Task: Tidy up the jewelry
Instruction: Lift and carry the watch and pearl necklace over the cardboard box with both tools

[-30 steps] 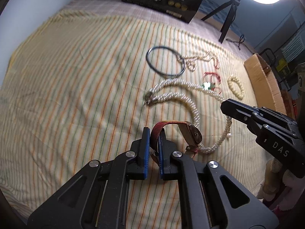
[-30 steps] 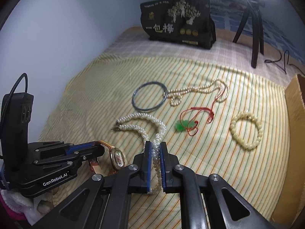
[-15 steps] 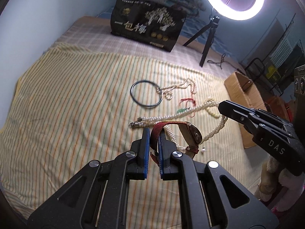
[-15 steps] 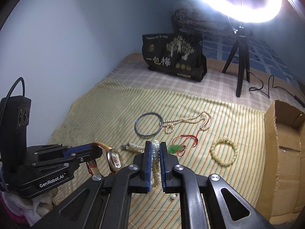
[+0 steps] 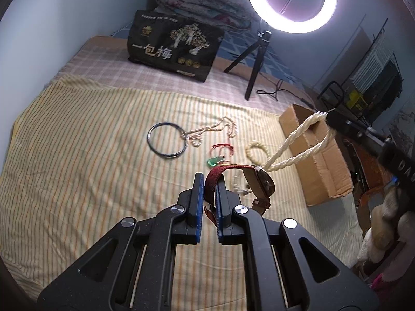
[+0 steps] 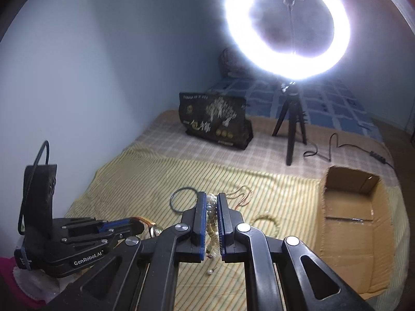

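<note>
We are in a home bedroom: a bed [image 5: 77, 155] spread with a striped sheet [image 5: 103, 119], a folded quilt [image 5: 202, 2] against the blue wall, a ring light [image 5: 290, 2] on its tripod, and 1 cardboard box [image 6: 358, 233] beside us

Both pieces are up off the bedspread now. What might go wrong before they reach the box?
The pearl necklace hangs in a long loop from the right gripper, close to the watch; it may snag on it. The left gripper pinches only the red strap, so the watch could swing or slip. The dangling loop might catch the cardboard box rim.
</note>
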`<state>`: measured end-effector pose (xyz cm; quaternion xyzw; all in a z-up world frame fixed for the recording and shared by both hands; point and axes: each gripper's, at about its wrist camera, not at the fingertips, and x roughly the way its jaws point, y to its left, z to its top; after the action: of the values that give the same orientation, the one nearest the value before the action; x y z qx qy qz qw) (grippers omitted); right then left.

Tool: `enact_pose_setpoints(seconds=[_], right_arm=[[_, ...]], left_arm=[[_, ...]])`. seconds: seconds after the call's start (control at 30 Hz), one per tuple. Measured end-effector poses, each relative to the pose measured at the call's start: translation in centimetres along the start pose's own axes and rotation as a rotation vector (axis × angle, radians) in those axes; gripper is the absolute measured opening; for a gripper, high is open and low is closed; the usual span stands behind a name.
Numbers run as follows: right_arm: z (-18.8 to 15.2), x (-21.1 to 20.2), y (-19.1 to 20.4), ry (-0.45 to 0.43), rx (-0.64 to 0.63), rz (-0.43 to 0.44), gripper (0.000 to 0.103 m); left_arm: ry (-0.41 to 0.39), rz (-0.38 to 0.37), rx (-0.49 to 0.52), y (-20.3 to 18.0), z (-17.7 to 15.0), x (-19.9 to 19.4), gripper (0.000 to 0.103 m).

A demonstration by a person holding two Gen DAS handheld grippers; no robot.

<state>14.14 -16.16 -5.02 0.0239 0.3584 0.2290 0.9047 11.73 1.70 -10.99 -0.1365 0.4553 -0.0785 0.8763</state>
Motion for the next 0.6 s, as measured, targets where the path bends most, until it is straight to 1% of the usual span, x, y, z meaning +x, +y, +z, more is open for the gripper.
enact_pose_setpoints(seconds=[0.13, 0.4, 0.6], right_arm=[[0.8, -2.0, -1.3, -0.041, 0.020, -0.030, 0.005], [1.3, -5.4, -5.0, -0.112, 0.086, -0.090, 0.005], [1.3, -7.1, -7.9, -0.149, 0.127, -0.140, 0.005]], left_arm=[[-0.015, -0.017, 0.016, -1.4, 0.4, -0.3, 0.006], [-0.037, -0.055, 0.065, -4.9, 0.9, -0.4, 0.006], [-0.034, -0.093, 0.119, -8.8, 0.9, 0.3, 0.006]])
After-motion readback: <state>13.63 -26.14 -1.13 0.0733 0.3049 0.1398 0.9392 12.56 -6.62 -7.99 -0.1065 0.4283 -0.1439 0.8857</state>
